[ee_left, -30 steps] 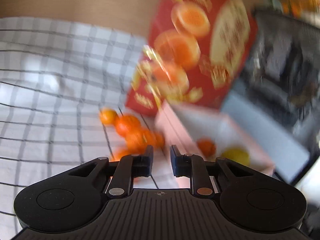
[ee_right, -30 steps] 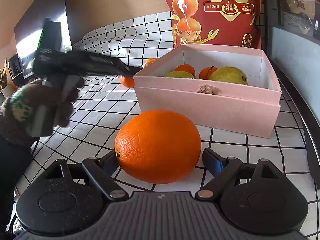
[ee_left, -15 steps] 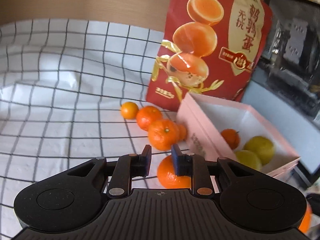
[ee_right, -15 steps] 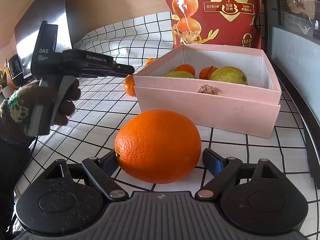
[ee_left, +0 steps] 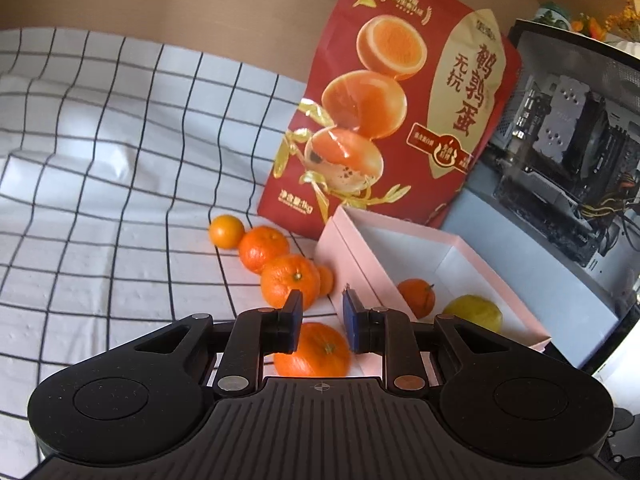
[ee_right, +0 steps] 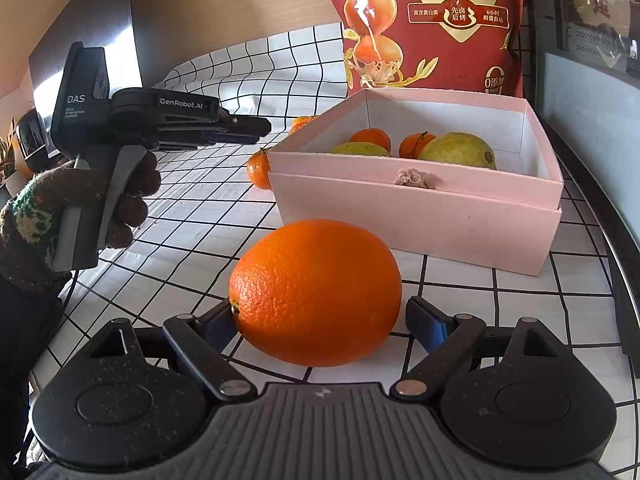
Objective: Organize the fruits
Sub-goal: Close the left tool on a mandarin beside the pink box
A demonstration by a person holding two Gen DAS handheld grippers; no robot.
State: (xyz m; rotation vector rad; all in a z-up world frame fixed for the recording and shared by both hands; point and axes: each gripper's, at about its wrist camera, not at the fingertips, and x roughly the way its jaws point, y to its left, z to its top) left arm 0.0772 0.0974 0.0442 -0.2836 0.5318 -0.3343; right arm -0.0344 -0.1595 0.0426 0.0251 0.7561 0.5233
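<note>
Right claw (ee_right: 320, 316) released around large orange (ee_right: 316, 292); left claw (ee_left: 320, 316), half-spread, may nudge small mandarin (ee_left: 312, 350) rolling.

Pebbled, faintly shiny peel on the big orange (ee_right: 316, 292). Matt pink cardboard box (ee_right: 416, 208), white inside. Glossy red foil bag (ee_left: 400, 120) catching glare. Creased checked cloth (ee_left: 100, 168) over the desk. Speckled matt black plastic gripper (ee_right: 320, 320); knitted glove (ee_right: 36, 216).
</note>
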